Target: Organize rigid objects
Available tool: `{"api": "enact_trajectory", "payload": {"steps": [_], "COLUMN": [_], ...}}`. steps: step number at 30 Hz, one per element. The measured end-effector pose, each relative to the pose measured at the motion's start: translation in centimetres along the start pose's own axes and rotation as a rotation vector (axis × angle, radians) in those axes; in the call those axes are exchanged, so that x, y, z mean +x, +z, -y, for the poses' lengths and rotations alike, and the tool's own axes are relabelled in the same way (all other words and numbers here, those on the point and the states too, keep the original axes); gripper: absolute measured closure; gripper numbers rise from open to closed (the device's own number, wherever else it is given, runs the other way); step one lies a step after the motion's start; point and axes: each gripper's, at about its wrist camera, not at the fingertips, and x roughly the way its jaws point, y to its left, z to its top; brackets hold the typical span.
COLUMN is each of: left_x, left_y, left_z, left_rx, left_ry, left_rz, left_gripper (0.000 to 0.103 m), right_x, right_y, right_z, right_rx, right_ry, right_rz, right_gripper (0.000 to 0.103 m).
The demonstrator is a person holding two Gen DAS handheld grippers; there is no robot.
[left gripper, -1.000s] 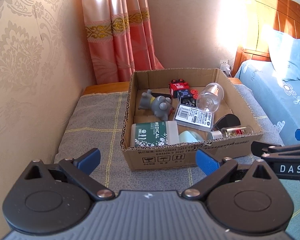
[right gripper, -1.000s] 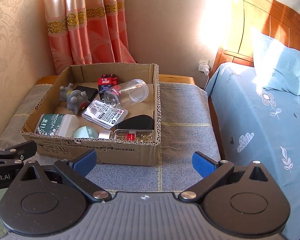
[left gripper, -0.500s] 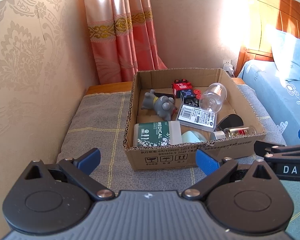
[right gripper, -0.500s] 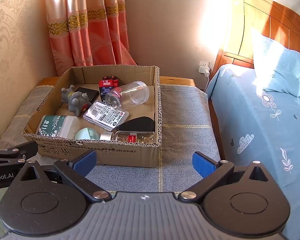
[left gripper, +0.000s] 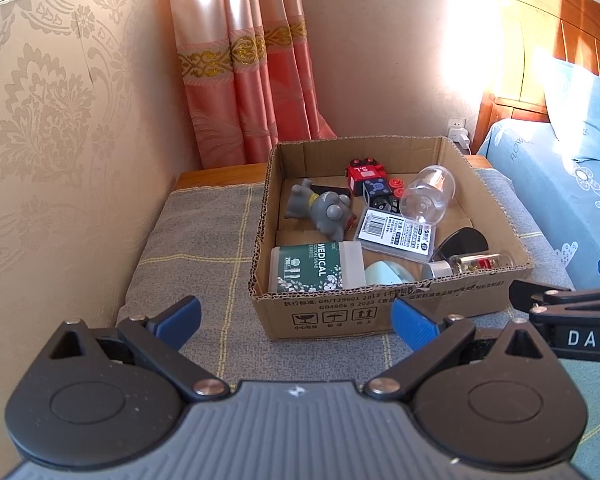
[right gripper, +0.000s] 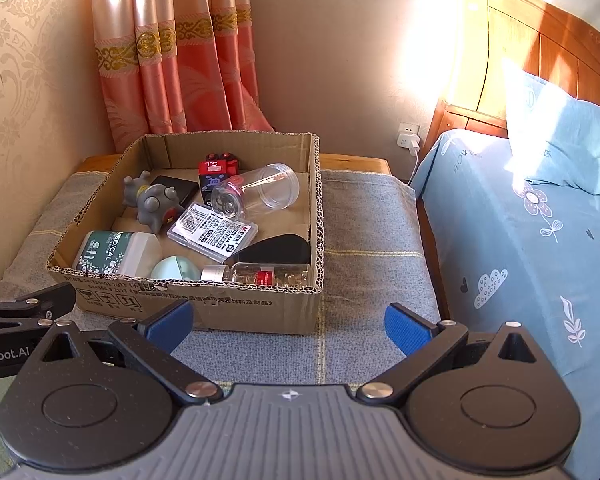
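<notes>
A shallow cardboard box (left gripper: 380, 312) (right gripper: 220, 312) on a grey cloth-covered table holds several rigid items: a grey toy figure (left gripper: 324, 212) (right gripper: 152, 204), a green MEDICAL swab tub (left gripper: 312, 268) (right gripper: 108, 252), a clear plastic jar (left gripper: 428, 196) (right gripper: 256, 194), a labelled flat case (left gripper: 396, 232) (right gripper: 212, 232), a red-and-black toy (left gripper: 366, 180), a small glass bottle (left gripper: 476, 262) (right gripper: 268, 274), a mint round thing (right gripper: 176, 268) and a black oval (right gripper: 276, 246). My left gripper (left gripper: 296, 320) and right gripper (right gripper: 288, 322) are both open and empty, just in front of the box.
A patterned wall (left gripper: 60, 140) stands at the left, a pink curtain (left gripper: 252, 80) behind. A bed with a blue sheet (right gripper: 520, 240) and wooden headboard lies to the right. Bare grey cloth (left gripper: 204, 240) lies left of the box and also right of it (right gripper: 368, 240).
Both grippers have drawn back and risen slightly, so the box sits a little farther and more of the table shows. Both stay open; nothing in the box moved.
</notes>
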Motion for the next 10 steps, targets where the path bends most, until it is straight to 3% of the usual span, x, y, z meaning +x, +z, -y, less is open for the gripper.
{"api": "enact_trajectory", "payload": {"steps": [10], "left_x": [-0.31], "left_y": [0.03], "left_z": [0.22], "left_rx": [0.000], "left_ry": [0.003], "left_rz": [0.003], "left_gripper": [0.002], "right_x": [-0.31], "right_y": [0.02], "right_z": [0.04], "right_rx": [0.003], "right_ry": [0.001], "right_rz": [0.007], "right_gripper": [0.000]}}
